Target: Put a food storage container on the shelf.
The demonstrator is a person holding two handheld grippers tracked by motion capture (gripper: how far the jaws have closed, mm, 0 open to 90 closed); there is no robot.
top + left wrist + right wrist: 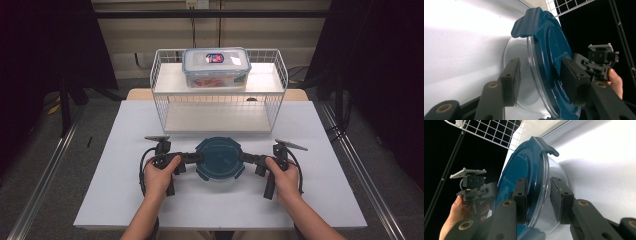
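A round clear container with a dark teal lid sits on the white table in front of the wire rack. My left gripper is turned on its side at the container's left edge. In the left gripper view one pad presses on the teal lid and the other on the clear bowl wall, so the left gripper is shut on the container. My right gripper clamps the right edge in the same way. The right gripper has one pad on the lid and one on the bowl.
A white wire rack with two shelves stands behind the container. A rectangular clear box with a blue-rimmed lid rests on its top shelf. Dark curtains hang at both sides. Metal rails run along the floor beside the table.
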